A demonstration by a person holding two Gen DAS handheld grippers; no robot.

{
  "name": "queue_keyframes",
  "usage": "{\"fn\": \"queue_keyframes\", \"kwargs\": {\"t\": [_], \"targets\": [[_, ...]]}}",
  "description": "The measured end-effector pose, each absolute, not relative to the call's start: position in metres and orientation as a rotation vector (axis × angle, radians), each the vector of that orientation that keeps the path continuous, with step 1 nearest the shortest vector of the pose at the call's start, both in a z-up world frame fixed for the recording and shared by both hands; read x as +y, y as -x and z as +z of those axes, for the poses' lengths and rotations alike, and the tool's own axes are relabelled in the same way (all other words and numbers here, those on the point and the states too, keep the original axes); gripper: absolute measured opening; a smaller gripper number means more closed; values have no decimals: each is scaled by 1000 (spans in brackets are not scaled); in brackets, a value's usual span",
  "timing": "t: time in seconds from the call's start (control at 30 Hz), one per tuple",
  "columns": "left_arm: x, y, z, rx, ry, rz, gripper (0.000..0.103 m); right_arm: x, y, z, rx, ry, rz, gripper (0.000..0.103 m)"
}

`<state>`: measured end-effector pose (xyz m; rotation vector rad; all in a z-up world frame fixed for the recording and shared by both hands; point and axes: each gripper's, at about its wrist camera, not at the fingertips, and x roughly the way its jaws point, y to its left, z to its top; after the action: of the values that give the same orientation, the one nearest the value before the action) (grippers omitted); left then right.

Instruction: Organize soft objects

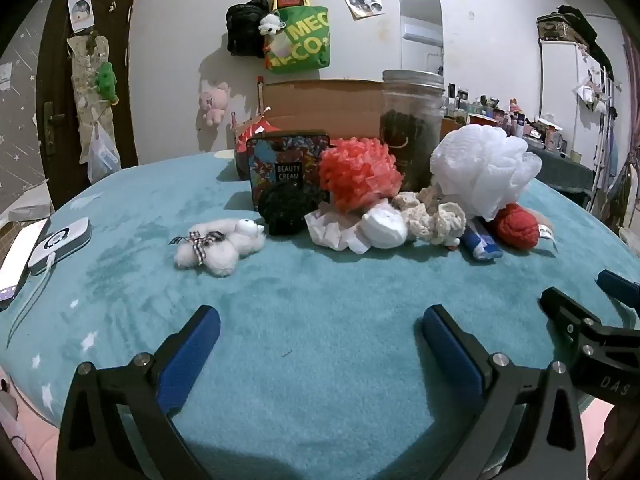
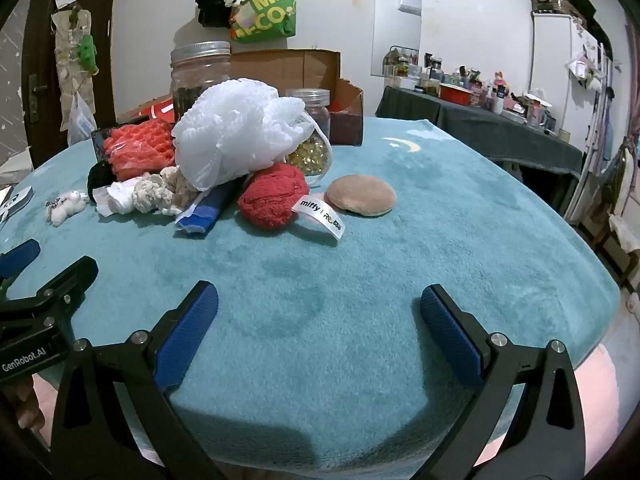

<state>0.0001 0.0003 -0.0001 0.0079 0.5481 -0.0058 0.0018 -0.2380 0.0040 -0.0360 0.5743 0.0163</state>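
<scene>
White wall [image 1: 168, 80], dark door [image 1: 80, 92], cluttered dark-draped side table [image 2: 480, 120].

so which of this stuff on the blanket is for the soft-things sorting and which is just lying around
For the job:
white mesh pouf
coral mesh pouf
red plush
white teddy
cream scrunchie
round tan puff

Just lying about:
glass jar
Beauty Cream tin
phone

Both grippers are open and empty.

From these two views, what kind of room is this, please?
Probably a lived-in bedroom or small home room, not a lab. Bags hang on the wall, a side table is crowded with bottles and jars, and the work surface is a teal plush blanket with stars.
</scene>
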Motion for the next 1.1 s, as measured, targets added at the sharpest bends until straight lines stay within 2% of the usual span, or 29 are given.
{"fn": "queue_keyframes", "kwargs": {"t": [1.1], "targets": [[0,0,0,548,-9,-5,103,-238,-1,4,572,34,17,103]]}}
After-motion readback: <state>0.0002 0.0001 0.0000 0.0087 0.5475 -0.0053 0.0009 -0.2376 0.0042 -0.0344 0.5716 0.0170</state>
